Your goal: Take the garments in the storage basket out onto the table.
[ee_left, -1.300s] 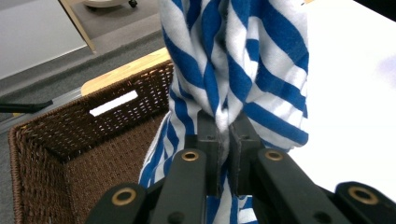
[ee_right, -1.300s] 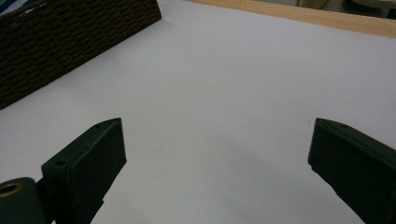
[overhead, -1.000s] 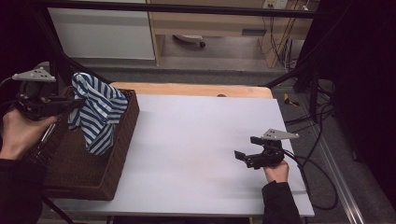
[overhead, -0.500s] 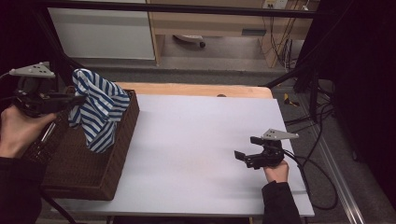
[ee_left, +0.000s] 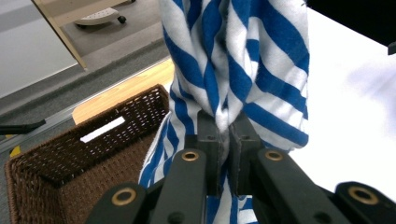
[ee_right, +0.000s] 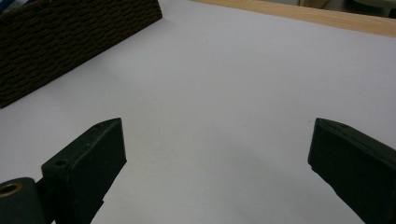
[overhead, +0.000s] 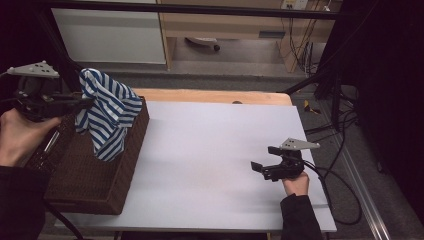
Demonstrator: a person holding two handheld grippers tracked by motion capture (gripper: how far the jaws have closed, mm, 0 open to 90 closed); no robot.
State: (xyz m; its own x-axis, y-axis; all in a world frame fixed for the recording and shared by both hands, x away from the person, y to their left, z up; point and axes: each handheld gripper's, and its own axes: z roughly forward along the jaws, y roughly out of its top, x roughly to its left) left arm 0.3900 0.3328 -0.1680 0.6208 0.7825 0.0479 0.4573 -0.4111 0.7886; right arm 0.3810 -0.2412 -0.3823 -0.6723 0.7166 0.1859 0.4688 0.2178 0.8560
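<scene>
Two grippers are out over a white bench (overhead: 215,165), one at each side. At the left end of the bench sits a dark brown woven basket (overhead: 95,175), and everything here is told from that basket. The left gripper (overhead: 82,102) is up above the basket's far end, held in a hand (overhead: 17,137) that comes in from the basket's outer side. Its black fingers (ee_left: 208,140) are squeezed together on a blue and white striped cloth (overhead: 107,112). In the left gripper view the cloth is bunched up tight between the two fingers, with folds going up above them. The cloth hangs down from the fingers, and its lower end dips into the basket against the wall that faces the middle of the bench. A thin white strip (ee_left: 102,129) shows on the basket's inside wall. Well away from the basket, near the other end of the bench, the right gripper (overhead: 262,167) is held low over the white top. Its fingers (ee_right: 91,158) are spread wide apart, with just bare bench between them.
</scene>
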